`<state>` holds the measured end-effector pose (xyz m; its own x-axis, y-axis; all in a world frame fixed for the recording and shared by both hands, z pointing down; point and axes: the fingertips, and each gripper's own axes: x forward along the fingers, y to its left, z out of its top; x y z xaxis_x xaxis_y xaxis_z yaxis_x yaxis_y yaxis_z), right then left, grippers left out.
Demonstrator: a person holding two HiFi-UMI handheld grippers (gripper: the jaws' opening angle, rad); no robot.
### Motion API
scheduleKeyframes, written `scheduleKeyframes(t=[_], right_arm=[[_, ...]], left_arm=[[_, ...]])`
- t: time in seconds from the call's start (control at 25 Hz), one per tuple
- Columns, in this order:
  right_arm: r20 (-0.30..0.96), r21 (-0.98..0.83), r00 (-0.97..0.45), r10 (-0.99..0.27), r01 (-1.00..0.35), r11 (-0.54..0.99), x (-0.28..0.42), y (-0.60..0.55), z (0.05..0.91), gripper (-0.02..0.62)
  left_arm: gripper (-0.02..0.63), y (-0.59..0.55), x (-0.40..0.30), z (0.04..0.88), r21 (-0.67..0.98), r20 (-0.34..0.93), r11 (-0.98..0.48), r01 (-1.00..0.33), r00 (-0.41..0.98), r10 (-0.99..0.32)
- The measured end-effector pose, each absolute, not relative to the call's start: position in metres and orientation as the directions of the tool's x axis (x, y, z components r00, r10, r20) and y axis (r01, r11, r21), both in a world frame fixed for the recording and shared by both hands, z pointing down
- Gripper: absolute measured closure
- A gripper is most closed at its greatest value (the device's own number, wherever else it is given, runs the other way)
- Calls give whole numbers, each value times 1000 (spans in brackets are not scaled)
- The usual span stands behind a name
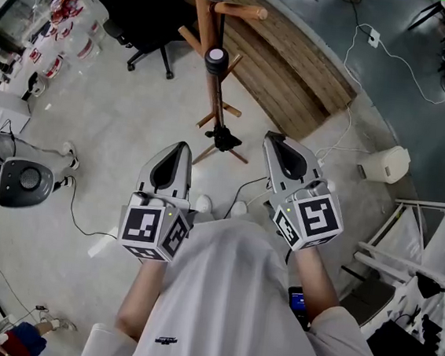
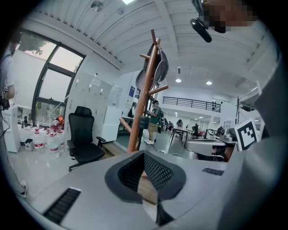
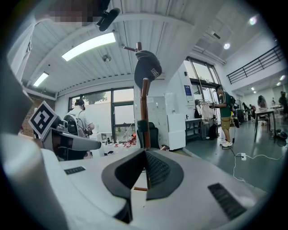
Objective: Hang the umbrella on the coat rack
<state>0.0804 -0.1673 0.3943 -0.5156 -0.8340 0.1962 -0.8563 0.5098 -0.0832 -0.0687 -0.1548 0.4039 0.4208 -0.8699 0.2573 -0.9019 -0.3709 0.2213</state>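
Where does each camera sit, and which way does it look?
Head view: on head, steeply down at rack; shows left gripper, right gripper, shirt.
Left gripper view: on that gripper, along shut jaws toward rack; right gripper at right.
Right gripper view: on that gripper, along shut jaws toward rack; left gripper at left.
All share the rack.

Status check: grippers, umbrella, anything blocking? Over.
Left gripper shut, empty; right gripper shut, empty. Umbrella hanging on coat rack, clear of both. Cap on rack top, nothing blocking.
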Motion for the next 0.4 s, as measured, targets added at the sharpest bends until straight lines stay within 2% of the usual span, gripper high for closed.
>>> scheduleKeyframes(t=[0.4], right_arm=[[199,-84,-530,-824,-847,525,77,-171,396,591]], left_arm=[[594,-157,-71,404,214,257,-361,-908,409,-876]])
